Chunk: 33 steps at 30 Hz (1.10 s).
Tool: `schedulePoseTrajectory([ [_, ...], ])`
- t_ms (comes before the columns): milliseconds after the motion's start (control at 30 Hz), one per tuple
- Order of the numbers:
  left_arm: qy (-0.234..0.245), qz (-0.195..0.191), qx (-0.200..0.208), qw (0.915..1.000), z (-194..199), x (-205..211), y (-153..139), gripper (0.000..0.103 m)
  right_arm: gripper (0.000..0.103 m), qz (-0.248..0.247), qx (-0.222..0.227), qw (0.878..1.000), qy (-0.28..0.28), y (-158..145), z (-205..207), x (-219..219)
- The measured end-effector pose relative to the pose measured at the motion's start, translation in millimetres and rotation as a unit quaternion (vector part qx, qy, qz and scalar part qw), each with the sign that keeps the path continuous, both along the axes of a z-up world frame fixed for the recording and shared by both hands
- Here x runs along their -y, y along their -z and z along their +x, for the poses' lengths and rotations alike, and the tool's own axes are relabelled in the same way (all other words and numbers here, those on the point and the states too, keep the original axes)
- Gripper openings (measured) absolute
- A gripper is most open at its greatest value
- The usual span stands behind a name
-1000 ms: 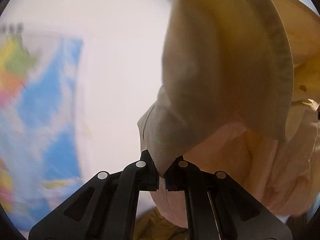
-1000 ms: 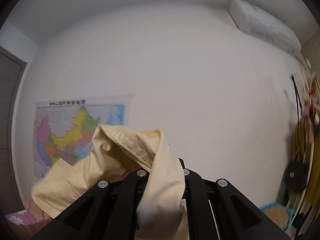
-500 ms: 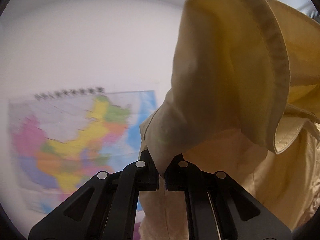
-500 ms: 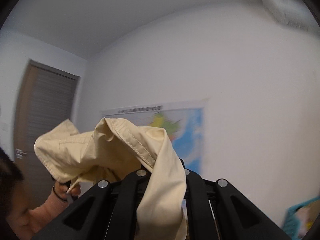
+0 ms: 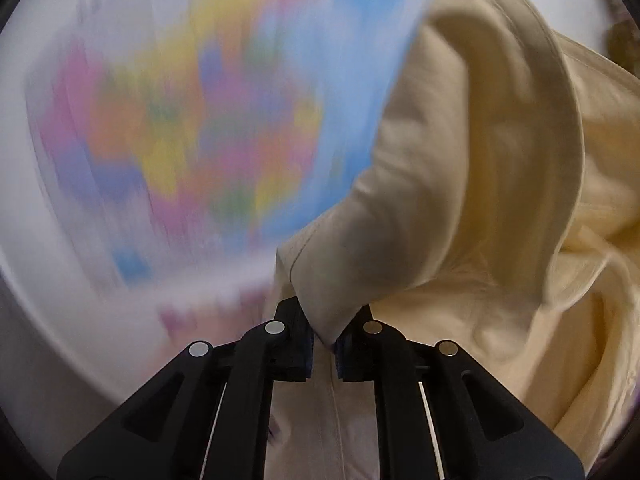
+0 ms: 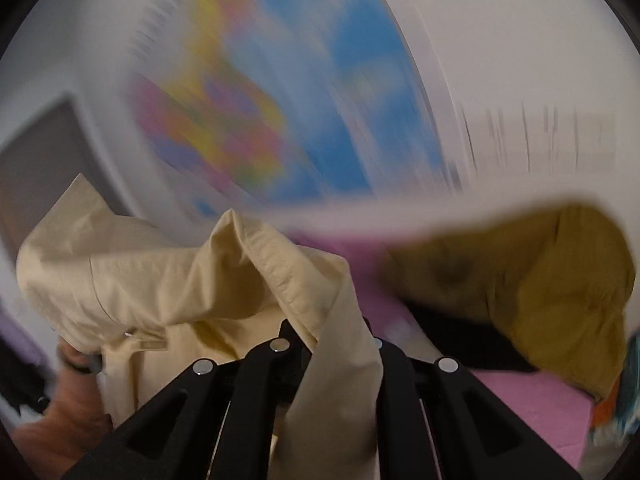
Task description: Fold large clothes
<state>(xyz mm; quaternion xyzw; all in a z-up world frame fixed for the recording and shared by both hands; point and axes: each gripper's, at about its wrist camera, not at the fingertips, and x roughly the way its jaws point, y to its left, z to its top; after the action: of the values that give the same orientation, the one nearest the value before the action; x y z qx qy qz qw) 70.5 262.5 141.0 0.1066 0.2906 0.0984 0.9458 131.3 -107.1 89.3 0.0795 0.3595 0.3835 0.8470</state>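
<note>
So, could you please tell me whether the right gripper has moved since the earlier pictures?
Yes. The right gripper, shut on the cream garment, has swung downward: the wall map now sits higher in its view, blurred, and a pink surface appears below.

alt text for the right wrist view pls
The right hand-held gripper pinches a cream shirt that drapes over its fingers. Behind, blurred by motion: a colourful wall map, a mustard garment on a pink surface.
</note>
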Motion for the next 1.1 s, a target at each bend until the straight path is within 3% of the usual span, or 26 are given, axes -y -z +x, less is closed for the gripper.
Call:
schedulePoseTrajectory([
  [33, -0.011, -0.009, -0.029, 0.9995, 23, -11, 27, 0.008, 0.006, -0.030, -0.030, 0.999, 0.013, 32, 25, -14],
  [133, -0.029, -0.071, -0.105, 0.9915, 74, -46, 92, 0.006, 0.006, -0.042, -0.105, 0.993, 0.043, 96, 77, -30],
  [167, -0.032, -0.085, -0.120, 0.9886, 86, -56, 103, 0.006, 0.006, -0.045, -0.112, 0.992, 0.045, 104, 84, -35],
  [233, -0.033, -0.073, -0.121, 0.9894, 86, -60, 102, 0.008, 0.006, -0.078, -0.105, 0.990, 0.045, 114, 93, -48],
  [333, -0.044, -0.074, -0.130, 0.9878, 83, -52, 117, 0.026, 0.012, -0.106, -0.106, 0.987, 0.051, 118, 104, -56],
  [367, -0.047, -0.080, -0.135, 0.9865, 89, -53, 123, 0.037, 0.021, -0.111, -0.126, 0.984, 0.060, 125, 116, -52],
  [400, -0.051, -0.082, -0.142, 0.9852, 70, -52, 120, 0.056, 0.034, -0.119, -0.142, 0.981, 0.067, 131, 119, -50],
  [433, -0.060, -0.078, -0.139, 0.9854, 68, -54, 118, 0.061, 0.043, -0.137, -0.145, 0.977, 0.077, 134, 122, -49],
  [467, -0.058, -0.077, -0.129, 0.9869, 57, -54, 113, 0.065, 0.060, -0.149, -0.131, 0.976, 0.092, 129, 119, -45],
  [500, -0.052, -0.080, -0.124, 0.9878, 52, -50, 113, 0.071, 0.069, -0.146, -0.115, 0.977, 0.100, 121, 112, -38],
  [533, -0.041, -0.087, -0.115, 0.9887, 55, -51, 128, 0.073, 0.071, -0.128, -0.106, 0.981, 0.097, 111, 104, -32],
  [600, -0.001, -0.099, -0.103, 0.9897, 35, -42, 119, 0.080, 0.075, -0.104, -0.087, 0.987, 0.089, 92, 82, -22],
  [733, 0.106, -0.092, -0.093, 0.9856, -2, 11, 103, 0.090, 0.090, -0.068, -0.030, 0.997, -0.004, 50, 0, -26],
  [833, 0.189, -0.088, -0.127, 0.9698, -9, 68, 112, 0.092, 0.093, -0.076, -0.024, 0.993, -0.082, 53, -56, -51],
  [933, 0.221, -0.093, -0.176, 0.9548, 15, 104, 137, 0.092, 0.093, -0.085, -0.067, 0.986, -0.124, 82, -87, -70],
  [967, 0.223, -0.091, -0.187, 0.9524, 26, 110, 146, 0.087, 0.090, -0.081, -0.093, 0.982, -0.141, 95, -93, -79],
  [1000, 0.220, -0.100, -0.205, 0.9486, 43, 119, 155, 0.081, 0.081, -0.074, -0.112, 0.979, -0.152, 105, -99, -87],
  [1033, 0.214, -0.110, -0.218, 0.9459, 59, 123, 162, 0.078, 0.070, -0.072, -0.126, 0.977, -0.159, 114, -105, -88],
  [1067, 0.207, -0.121, -0.231, 0.9429, 75, 126, 171, 0.071, 0.030, -0.075, -0.132, 0.975, -0.162, 118, -110, -92],
  [1100, 0.198, -0.134, -0.243, 0.9400, 94, 131, 178, 0.064, 0.009, -0.075, -0.132, 0.976, -0.159, 121, -109, -93],
])
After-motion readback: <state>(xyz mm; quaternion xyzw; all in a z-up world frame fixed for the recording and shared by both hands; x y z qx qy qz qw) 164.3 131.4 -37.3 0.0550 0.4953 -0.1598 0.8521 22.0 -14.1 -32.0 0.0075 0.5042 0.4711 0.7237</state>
